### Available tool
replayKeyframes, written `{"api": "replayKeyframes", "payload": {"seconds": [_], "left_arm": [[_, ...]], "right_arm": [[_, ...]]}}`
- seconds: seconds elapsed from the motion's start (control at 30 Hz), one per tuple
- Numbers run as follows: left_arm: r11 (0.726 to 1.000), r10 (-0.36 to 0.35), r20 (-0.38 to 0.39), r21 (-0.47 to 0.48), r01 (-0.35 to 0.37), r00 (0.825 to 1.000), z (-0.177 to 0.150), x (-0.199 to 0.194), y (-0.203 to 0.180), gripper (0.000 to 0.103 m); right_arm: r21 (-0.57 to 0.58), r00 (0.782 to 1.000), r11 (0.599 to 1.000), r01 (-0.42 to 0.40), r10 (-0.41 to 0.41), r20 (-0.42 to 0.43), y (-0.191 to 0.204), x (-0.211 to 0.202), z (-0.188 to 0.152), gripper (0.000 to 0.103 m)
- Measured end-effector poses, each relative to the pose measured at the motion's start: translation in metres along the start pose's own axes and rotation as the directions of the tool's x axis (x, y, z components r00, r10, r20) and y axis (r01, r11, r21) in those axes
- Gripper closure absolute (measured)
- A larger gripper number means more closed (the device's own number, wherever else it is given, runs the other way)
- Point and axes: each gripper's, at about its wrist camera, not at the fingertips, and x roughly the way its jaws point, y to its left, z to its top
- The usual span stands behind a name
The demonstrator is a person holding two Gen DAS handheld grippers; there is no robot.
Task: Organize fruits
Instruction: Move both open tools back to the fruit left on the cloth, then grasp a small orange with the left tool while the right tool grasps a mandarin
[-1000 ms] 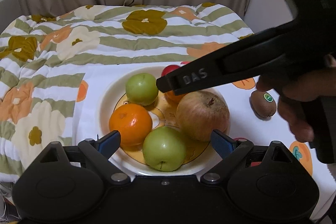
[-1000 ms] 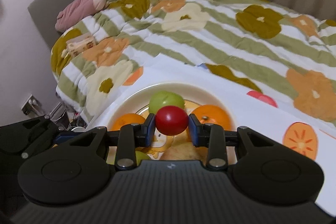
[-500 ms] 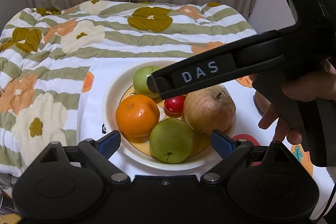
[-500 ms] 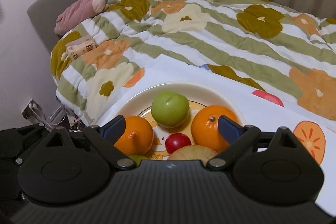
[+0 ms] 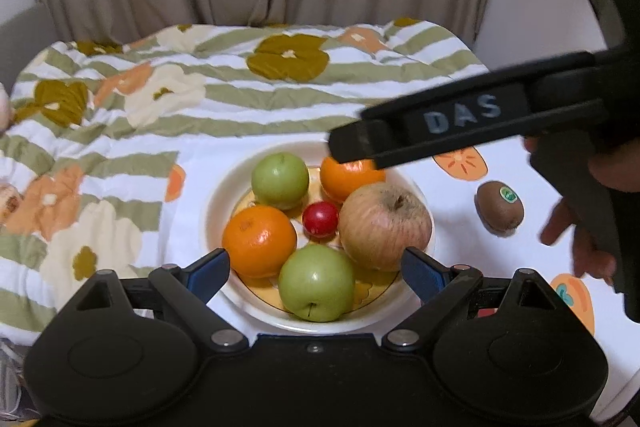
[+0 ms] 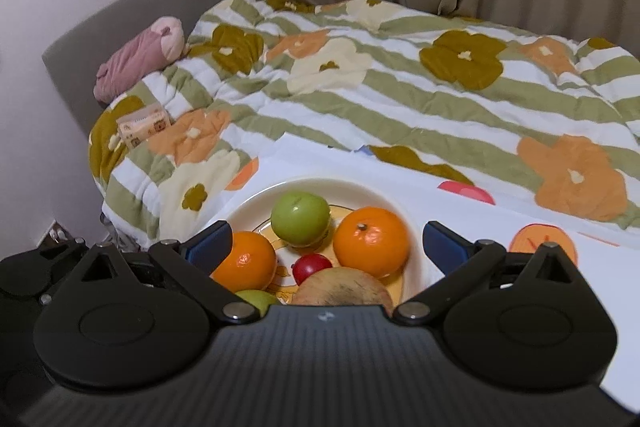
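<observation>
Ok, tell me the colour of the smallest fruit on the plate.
Red; the small round fruit shows best in the left wrist view.

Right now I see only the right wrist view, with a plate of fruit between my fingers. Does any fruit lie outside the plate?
Observer: Yes. In the left wrist view one kiwi lies on the white cloth, beside the plate and apart from it.
Operator: Does it carry any mark?
Observer: A small green sticker sits on its top.
Operator: Is the left gripper free to take it?
Observer: Its fingers are wide open and hold nothing. They stand at the plate's near edge.
</observation>
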Motion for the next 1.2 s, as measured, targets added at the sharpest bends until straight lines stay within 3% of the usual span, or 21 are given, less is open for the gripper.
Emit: {"api": "replayKeyframes", "payload": {"seconds": [0.27, 0.7, 1.2], "left_arm": [[0.998, 0.064, 0.055, 0.011, -0.065, 0.996, 0.013, -0.03, -0.038, 0.008], [0.998, 0.005, 0.119, 0.058, -0.012, 0.993, 0.023, -0.064, -0.132, 0.008], [0.993, -0.072, 0.102, 0.102, 0.061, 0.992, 0.0, -0.069, -0.232, 0.008]], "right_arm": [[0.007, 0.998, 0.998, 0.057, -0.057, 0.025, -0.032, -0.068, -0.012, 0.0], [0.084, 0.974, 0.973, 0.214, -0.219, 0.056, -0.115, -0.182, -0.07, 0.0], [0.163, 0.947, 0.937, 0.31, -0.319, 0.034, -0.195, -0.256, -0.149, 0.0]]}}
